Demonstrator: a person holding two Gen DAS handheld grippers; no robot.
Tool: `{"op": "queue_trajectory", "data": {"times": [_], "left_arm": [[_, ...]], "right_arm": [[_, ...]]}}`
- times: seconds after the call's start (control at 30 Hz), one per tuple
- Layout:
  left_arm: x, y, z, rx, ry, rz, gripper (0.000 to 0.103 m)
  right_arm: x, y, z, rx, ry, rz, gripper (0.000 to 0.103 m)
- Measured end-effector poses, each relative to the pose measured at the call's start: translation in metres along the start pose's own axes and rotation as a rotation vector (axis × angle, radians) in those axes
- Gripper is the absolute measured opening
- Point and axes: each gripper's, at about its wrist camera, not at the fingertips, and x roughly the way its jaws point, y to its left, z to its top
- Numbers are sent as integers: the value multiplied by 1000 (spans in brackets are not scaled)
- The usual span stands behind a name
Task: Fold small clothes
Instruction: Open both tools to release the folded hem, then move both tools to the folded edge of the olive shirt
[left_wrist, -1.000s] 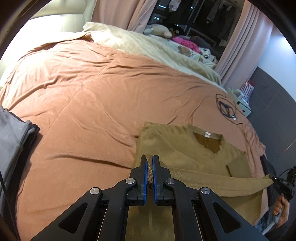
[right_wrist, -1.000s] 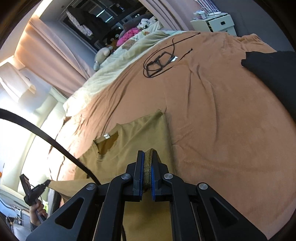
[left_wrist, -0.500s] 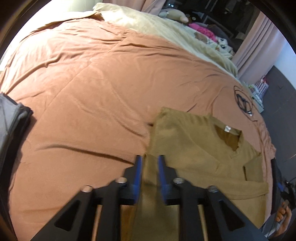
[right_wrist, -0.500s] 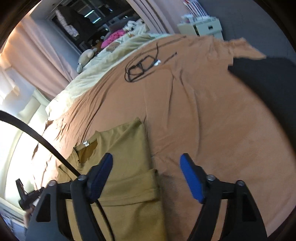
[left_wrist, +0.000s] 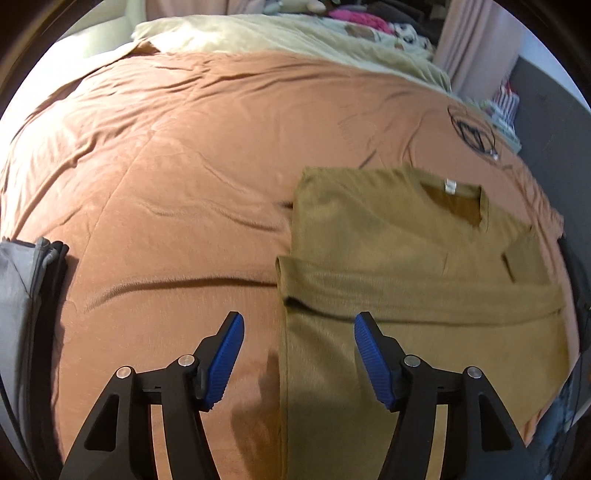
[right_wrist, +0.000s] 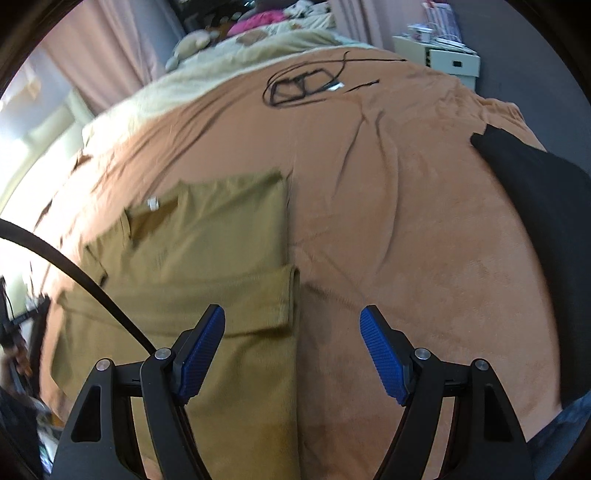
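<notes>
Shirt of olive-brown knit lies flat on the bed, over its rust-orange cover; soft, light and limp by the look of it, it should drape and slide rather than hold a crease, so a pinch at an edge or corner of the fold seems the safest hold; a lower band is doubled up across its body, the neckline with a white label faces up. Left tool has just been opening and stands released above the shirt's side edge, nothing clamped; right tool has also let go, its jaws wide apart over the opposite edge, cloth beneath but not pinched.
</notes>
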Motion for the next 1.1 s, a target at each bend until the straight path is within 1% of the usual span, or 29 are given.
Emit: {"op": "queue_trajectory", "data": {"times": [0.2,0.37,0.5,0.67,0.7,0.9,1.1], "left_arm": [[19,-8,-9,58,64,51,68],[42,-16,-13,121,125,117,68],[53,-22,-10,152,129,191,68],[63,-32,1,226,108,282,68],[65,-32,3,232,108,288,68],[78,-28,21,218,106,295,69],[88,-30,49,202,97,301,69]], "right_arm": [[26,19,-1,-118,95,-66,75],[50,24,1,-151,144,-98,75],[69,26,6,-170,163,-138,75],[92,29,20,-168,164,-168,75],[99,29,22,-166,159,-171,75],[113,35,38,-154,137,-182,75],[127,40,62,-146,115,-198,75]]}}
